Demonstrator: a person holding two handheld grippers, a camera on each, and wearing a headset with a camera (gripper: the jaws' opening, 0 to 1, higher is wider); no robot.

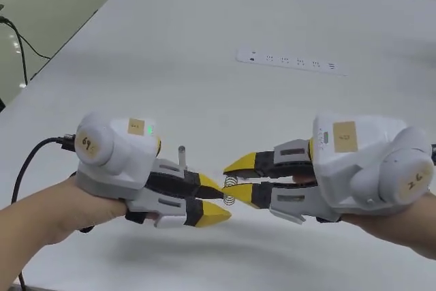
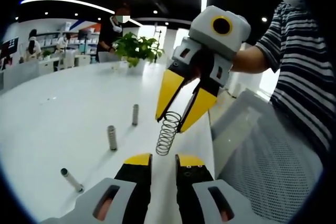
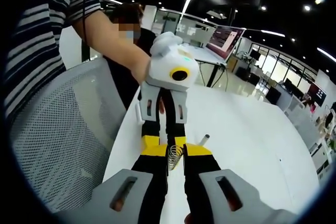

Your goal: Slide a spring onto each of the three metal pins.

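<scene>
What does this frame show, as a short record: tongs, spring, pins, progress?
left tongs: open, empty, tips pointing at the right tongs
right tongs: shut on spring
spring: one, gripped near one end, the rest hanging free
pins: three on the table, all bare
progress: no spring on any pin yet
other: power strip at the far side of the table

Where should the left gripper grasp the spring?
The spring is probably best gripped across its free end coils, approached from the side opposite the right gripper, which pinches the other end; the free end points at the left gripper.
</scene>
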